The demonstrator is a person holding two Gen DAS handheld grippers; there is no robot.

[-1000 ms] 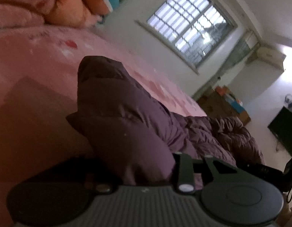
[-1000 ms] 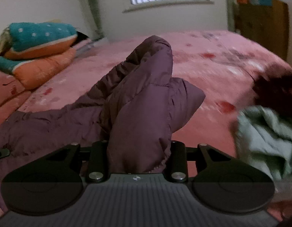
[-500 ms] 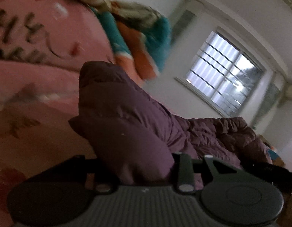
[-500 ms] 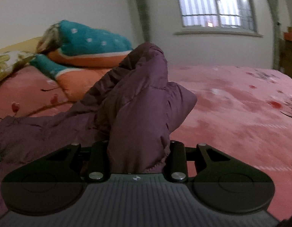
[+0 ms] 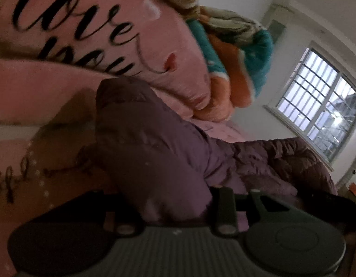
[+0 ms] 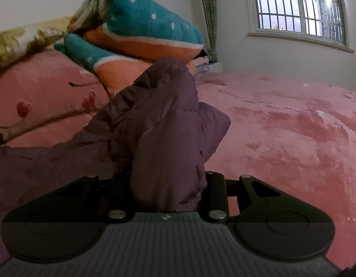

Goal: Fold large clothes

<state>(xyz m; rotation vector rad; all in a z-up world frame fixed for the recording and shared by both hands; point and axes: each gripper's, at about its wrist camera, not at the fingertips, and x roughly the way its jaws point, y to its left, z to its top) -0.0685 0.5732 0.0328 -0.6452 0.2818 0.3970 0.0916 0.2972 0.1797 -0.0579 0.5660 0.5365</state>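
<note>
Left gripper (image 5: 173,205) and right gripper (image 6: 168,191) each clamp the purple jacket (image 6: 164,133) (bunched upward).

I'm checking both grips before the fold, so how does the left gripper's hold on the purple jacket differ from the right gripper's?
The left gripper clamps a smooth, broad bunch of the purple jacket; the right gripper clamps a part with a frayed-looking hem showing at its fingers. The left wrist view is tilted and faces the lettered pink pillow; the right wrist view is level and looks across the pink bedspread. Both are shut on the same jacket, with fabric standing up between the fingers.
</note>
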